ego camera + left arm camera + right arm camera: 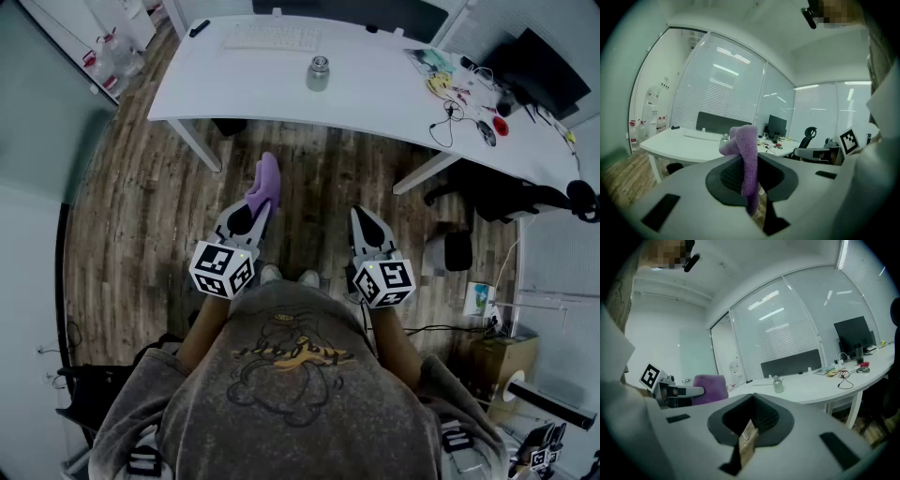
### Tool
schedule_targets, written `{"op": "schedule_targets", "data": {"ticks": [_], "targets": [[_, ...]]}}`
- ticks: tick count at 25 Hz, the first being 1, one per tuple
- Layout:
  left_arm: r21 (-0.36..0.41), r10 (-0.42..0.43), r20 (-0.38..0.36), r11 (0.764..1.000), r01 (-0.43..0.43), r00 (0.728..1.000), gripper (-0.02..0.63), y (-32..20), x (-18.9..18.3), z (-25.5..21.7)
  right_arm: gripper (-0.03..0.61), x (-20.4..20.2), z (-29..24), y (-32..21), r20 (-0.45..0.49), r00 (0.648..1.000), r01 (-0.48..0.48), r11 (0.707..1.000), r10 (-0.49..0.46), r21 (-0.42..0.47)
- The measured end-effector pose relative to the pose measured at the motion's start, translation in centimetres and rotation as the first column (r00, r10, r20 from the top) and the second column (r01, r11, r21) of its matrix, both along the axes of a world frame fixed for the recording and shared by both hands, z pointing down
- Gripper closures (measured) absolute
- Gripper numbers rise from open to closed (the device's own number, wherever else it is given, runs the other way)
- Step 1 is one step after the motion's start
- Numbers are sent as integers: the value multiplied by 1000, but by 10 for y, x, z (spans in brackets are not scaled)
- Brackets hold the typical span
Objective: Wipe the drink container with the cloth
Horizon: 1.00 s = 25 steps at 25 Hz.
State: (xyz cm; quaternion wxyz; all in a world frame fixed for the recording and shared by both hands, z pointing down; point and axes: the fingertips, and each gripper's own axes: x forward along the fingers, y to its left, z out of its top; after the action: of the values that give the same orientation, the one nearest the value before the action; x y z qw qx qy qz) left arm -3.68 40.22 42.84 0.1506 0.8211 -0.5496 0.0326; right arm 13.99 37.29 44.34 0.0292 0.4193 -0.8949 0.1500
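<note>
Left gripper (255,212) is clamped on the purple cloth (265,183), right gripper (366,228) is closed and empty, drink container (319,73) sits on the table (375,89).

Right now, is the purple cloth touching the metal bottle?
No, the purple cloth hangs from the left gripper above the wooden floor, while the metal bottle stands apart on the white desk.
</note>
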Motion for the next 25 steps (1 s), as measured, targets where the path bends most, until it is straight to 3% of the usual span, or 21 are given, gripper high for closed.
{"op": "schedule_targets", "data": {"ticks": [16, 25], "targets": [[20, -61, -16, 998, 61, 998, 557, -21, 30, 11, 584, 39, 12, -25, 16, 999, 29, 1000, -29, -5], [28, -73, -29, 997, 73, 997, 557, -63, 20, 13, 584, 32, 17, -61, -2, 999, 42, 999, -42, -11]]}}
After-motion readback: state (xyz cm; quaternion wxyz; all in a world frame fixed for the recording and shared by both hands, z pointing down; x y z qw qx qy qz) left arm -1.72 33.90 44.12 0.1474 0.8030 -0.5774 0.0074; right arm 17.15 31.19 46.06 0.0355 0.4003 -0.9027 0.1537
